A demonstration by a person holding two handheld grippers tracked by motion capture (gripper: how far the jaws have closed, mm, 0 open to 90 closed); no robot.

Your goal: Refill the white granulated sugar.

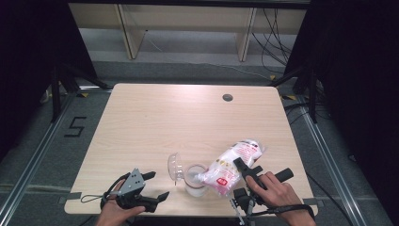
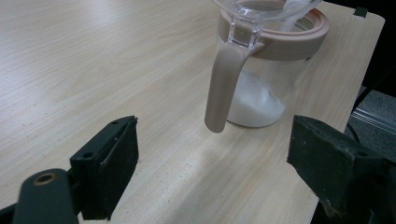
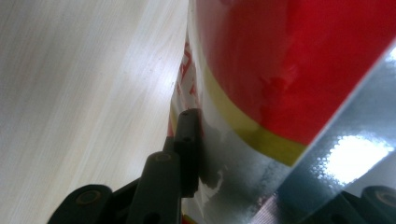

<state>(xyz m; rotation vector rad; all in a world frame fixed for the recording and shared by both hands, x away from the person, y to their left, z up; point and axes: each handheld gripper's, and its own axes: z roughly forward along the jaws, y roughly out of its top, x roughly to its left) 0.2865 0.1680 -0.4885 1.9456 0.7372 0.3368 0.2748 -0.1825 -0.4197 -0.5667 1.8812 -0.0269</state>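
High view: a person sits at a pale wooden table (image 1: 155, 117) with a tool in each hand. The right tool (image 1: 244, 173) is clamped on a soft plastic bag (image 1: 233, 165) printed in red and white, tipped so its open corner points down into a clear jar (image 1: 195, 181) just left of that tool; the jar has a pinkish rim, a handle (image 2: 224, 88) and a hinged lid (image 1: 175, 167) standing open. White powder (image 2: 257, 105) lies in the jar's bottom. The left tool (image 1: 153, 190) rests near the table edge, left of the jar, its jaws wide with nothing between them. The bag looks limp, slick and likely to shift as it empties, so a pinch across its middle seems safest. The jar looks light and could tip; its handle is the natural hold.
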